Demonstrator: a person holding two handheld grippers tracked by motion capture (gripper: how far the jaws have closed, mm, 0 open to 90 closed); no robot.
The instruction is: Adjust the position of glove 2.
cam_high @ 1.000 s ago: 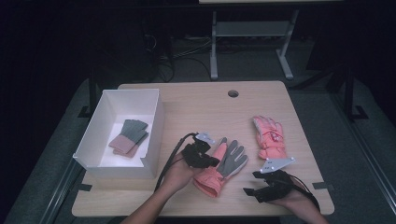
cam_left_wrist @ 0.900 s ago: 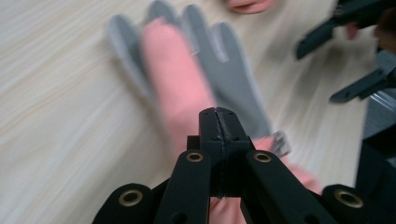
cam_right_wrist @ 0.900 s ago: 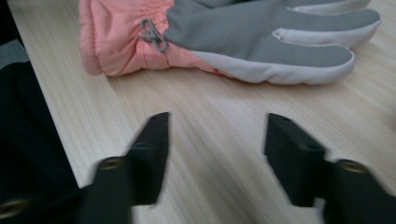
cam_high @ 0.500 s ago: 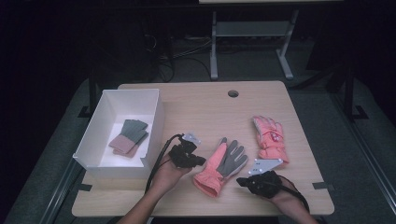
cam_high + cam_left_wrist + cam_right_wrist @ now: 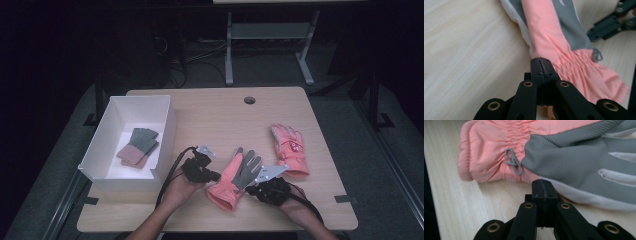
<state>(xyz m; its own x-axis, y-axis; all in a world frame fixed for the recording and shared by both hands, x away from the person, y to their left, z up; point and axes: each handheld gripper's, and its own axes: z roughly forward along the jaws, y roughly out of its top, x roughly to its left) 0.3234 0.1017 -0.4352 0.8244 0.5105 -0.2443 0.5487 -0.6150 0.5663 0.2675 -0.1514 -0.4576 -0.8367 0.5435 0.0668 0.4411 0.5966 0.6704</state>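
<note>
Both grippers were down on the surface (image 5: 210, 115), one each side of the near pink-and-grey glove (image 5: 235, 177), palm side up.

L gripper (image 5: 216, 176): fingers (image 5: 537, 66) fully closed, pads together, nothing between them. Tips sat just beside the glove's gathered wrist section, pink fabric running past on the far side of the tips (touching or a hair apart, couldn't tell from the left gripper view).

R gripper (image 5: 251, 189): fingers (image 5: 546, 188) had just been closing and were now shut, pads flush, nothing caught in them. Tips were right at the glove's pale edge trim, grey palm mesh directly beyond them, small grey loop at the cuff seam just off to one side of the tips. Contact w/ the trim looked likely but not certain.

The glove lay flat on the surface btwn the two sets of fingers, cuff toward the person, not gripped by either.

Second pink glove (image 5: 288, 148) lay well beyond the R fingers, apart from the first. White box (image 5: 165, 131) w/ a grey-and-pink glove pair (image 5: 138, 146) inside sat off past the L hand.
</note>
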